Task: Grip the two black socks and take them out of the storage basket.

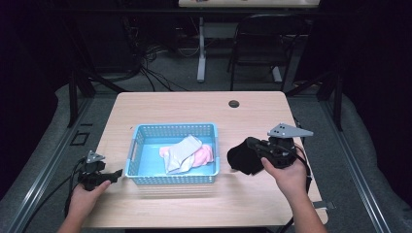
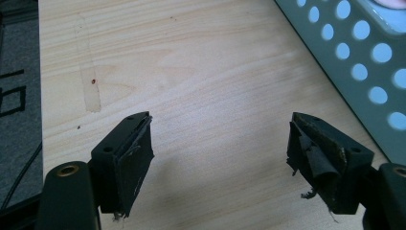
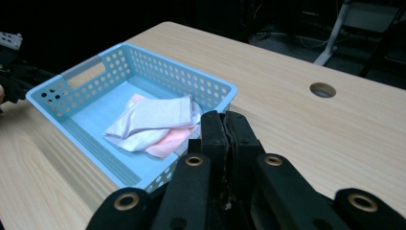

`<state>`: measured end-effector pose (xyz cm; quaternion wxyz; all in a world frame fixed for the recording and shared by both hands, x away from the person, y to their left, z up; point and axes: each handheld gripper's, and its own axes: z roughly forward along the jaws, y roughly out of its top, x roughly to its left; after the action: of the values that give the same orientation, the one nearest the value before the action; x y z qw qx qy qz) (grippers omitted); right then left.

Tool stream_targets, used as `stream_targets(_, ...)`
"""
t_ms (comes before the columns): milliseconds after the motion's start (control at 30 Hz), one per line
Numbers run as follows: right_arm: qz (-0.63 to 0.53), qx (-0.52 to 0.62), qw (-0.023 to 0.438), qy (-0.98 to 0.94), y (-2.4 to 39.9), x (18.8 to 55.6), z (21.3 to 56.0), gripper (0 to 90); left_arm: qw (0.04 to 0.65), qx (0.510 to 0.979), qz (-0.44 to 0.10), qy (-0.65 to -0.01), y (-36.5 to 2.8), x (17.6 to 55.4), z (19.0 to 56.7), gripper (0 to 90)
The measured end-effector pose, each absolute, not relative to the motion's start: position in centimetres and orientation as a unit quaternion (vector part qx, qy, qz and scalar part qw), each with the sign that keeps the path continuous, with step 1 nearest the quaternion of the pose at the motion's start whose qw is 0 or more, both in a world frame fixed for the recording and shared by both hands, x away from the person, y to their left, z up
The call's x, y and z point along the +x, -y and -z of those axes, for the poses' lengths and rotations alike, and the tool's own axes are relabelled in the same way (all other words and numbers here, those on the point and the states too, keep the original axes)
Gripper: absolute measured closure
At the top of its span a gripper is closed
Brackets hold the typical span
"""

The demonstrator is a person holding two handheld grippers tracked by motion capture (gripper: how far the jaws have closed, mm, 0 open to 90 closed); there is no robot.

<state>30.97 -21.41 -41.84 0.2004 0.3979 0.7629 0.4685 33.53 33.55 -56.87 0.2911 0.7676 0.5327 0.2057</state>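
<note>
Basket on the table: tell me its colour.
Light blue, with rows of round holes in its walls. The basket shows best in the right gripper view.

1. We see a light blue basket (image 1: 171,154) with a pattern of round holes in its walls.
2. In it we see a grey-white sock (image 1: 180,154) over a pink sock (image 1: 203,155).
3. We see a black cloth (image 1: 244,158) right of the basket.
4. We see a pale wood-grain table (image 1: 194,109).
5. We see black grippers, left (image 1: 115,175) and right (image 1: 250,143), topped by grey plates.
</note>
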Motion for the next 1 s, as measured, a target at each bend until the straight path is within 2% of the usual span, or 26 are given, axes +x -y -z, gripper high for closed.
stream_targets(233, -0.436, 0.440, 0.213, -0.756, 22.4, 33.1, 45.2, 87.3, 0.288, 0.769, -0.205, -0.533, -33.5, 33.6, 56.9, 23.7)
stream_targets(367, -0.431, 0.485, 0.198, -0.735, 24.1, 34.9, 47.8, 87.3, 0.290, 0.767, -0.205, -0.534, -33.7, 33.5, 56.9, 23.7)
stream_targets(700, -0.411, 0.550, 0.195, -0.701, 27.5, 36.4, 51.8, 87.2, 0.290, 0.768, -0.206, -0.533, -33.6, 33.5, 56.9, 23.7)
stream_targets(1000, -0.407, 0.574, 0.185, -0.686, 28.9, 37.2, 53.2, 87.1, 0.290, 0.768, -0.204, -0.534, -33.6, 33.5, 56.9, 23.7)
